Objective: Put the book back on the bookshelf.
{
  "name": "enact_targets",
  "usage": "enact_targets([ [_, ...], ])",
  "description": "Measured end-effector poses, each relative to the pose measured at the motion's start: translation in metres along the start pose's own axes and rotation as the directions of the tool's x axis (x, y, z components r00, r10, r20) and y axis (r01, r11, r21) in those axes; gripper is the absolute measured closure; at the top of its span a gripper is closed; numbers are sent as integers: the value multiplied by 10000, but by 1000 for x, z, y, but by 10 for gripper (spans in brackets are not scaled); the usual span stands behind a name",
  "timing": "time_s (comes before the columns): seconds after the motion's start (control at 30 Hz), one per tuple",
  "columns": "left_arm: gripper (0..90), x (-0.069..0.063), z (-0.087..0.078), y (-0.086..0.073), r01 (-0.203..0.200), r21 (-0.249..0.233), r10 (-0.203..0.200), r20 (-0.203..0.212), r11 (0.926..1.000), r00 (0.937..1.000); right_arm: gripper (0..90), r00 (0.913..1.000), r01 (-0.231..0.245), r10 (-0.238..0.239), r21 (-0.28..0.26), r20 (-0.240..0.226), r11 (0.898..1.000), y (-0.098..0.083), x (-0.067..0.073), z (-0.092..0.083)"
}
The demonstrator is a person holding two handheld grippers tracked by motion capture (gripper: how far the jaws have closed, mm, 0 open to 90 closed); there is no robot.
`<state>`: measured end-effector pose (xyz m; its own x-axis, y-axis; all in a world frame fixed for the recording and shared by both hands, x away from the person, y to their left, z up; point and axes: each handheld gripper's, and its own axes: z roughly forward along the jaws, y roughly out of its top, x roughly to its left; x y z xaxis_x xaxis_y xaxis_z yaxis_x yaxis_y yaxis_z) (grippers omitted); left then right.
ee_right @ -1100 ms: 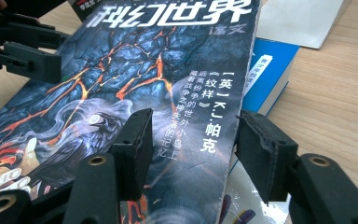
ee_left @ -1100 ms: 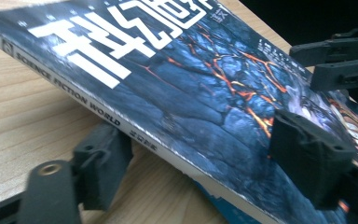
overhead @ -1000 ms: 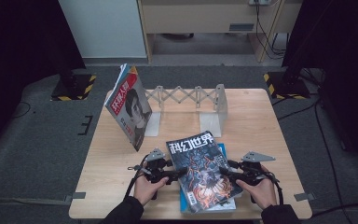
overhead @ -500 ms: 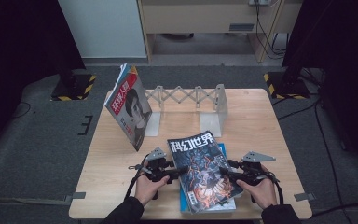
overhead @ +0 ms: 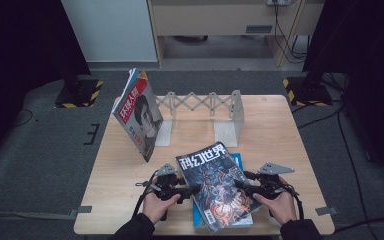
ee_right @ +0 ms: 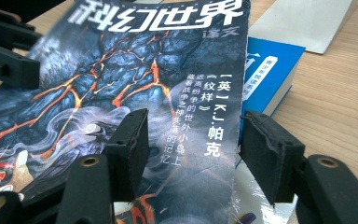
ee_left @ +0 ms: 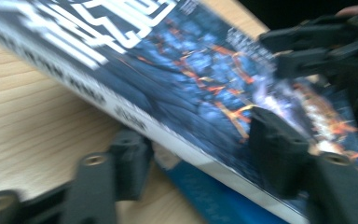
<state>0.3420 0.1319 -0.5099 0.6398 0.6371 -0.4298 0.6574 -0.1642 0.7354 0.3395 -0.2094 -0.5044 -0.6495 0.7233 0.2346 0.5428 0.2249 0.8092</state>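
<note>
On the table (overhead: pixel 280 130), near its front edge, a dark magazine (overhead: pixel 215 182) with a lava-and-smoke cover lies tilted on top of a blue book (overhead: pixel 236 161), with both grippers working at its edges. The left gripper (overhead: pixel 192 189) comes in at the magazine's left edge; in the left gripper view its jaws straddle that edge, one pad under the spine side just above the wood, the other over the cover, and they have just been opening with the magazine between them. Whether the pads press on it the blur hides. The right gripper (overhead: pixel 240 184) meets the magazine's right edge; in the right gripper view its jaws stand apart with the cover's edge between them, one pad over the artwork, the other out past the edge above the blue book, neither plainly squeezing. Those jaws have just been easing wider too. Further back on the table stands a grey accordion rack (overhead: pixel 200 107), and a second magazine (overhead: pixel 139 116) with a face on its cover leans upright against the rack's left end, well apart from the hands.
</note>
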Motion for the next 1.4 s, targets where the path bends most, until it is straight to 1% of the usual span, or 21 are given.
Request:
enact_targets([
  [0.03,318,4,0,2,46,-37,-47,-123,10000,9999,424,10000,-3,3,7,3,10000,0,0,0],
  [0.13,284,21,3,8,120,-399,-139,-479,9991,9988,418,10000,-21,21,15,-19,10000,0,0,0],
  [0.2,257,28,3,11,69,-440,-94,-573,9990,9983,415,10000,5,-5,25,-25,10000,0,0,0],
  [0.27,248,36,3,15,-125,-692,70,-794,9975,9968,415,10000,10,-9,16,-20,10000,0,0,0],
  [0.37,242,46,2,19,-173,-872,81,-1051,9960,9944,410,10000,-2,2,17,-35,10000,0,-1,1],
  [0.4,244,48,2,20,-329,-931,215,-1211,9951,9924,407,10000,2,-2,12,-36,10000,0,-1,1],
  [0.43,246,51,3,21,-663,-1063,508,-1427,9921,9885,405,10000,3,-3,3,-30,10000,0,-1,1],
  [0.5,243,54,4,24,-877,-1032,727,-1414,9908,9873,405,10000,-6,6,-25,-15,10000,0,0,1],
  [0.53,247,54,4,25,-1075,-1046,922,-1411,9887,9857,405,10000,15,-15,-14,-22,10000,0,-1,1],
  [0.57,255,54,5,25,-1182,-1076,1035,-1335,9871,9856,405,10000,21,-21,-12,-30,10000,0,-1,1],
  [0.6,267,54,5,24,-1131,-1070,991,-1289,9878,9867,405,10000,3,-3,-9,-34,10000,0,-1,1],
  [0.63,302,53,4,24,-1088,-1039,965,-1172,9886,9884,406,10000,14,-14,-10,-34,10000,0,-1,1],
  [0.67,334,52,3,24,-1177,-1035,1046,-1238,9876,9868,406,10000,9,-9,-26,-26,10000,0,-1,1],
  [0.73,340,51,2,23,-1337,-1079,1190,-1326,9851,9840,408,10000,31,-31,-22,-9,10000,0,0,1],
  [0.9,377,47,-9,14,-1059,-1008,940,-1158,9893,9888,374,9997,136,-136,20,188,9999,1,-1,0],
  [1.0,389,40,-20,4,-838,-905,738,-1082,9924,9914,373,9994,170,-168,-40,287,9998,1,-2,-2],
  [1.13,384,29,-29,-5,-877,-727,794,-1100,9935,9908,368,9991,143,-132,-265,399,9995,3,-1,-5],
  [1.17,382,28,-30,-6,-868,-692,789,-1093,9938,9909,367,9991,213,-203,-265,378,9994,3,-1,-5],
  [1.23,377,27,-31,-7,-816,-664,741,-1092,9944,9913,366,9991,197,-188,-222,376,9996,4,1,-5],
  [1.33,353,29,-28,-8,-546,-530,494,-941,9971,9943,366,9988,303,-300,-78,374,9995,3,3,-3],
  [1.4,332,33,-25,-9,-103,-599,68,-576,9982,9983,365,9988,357,-358,50,346,9994,3,5,-2],
])
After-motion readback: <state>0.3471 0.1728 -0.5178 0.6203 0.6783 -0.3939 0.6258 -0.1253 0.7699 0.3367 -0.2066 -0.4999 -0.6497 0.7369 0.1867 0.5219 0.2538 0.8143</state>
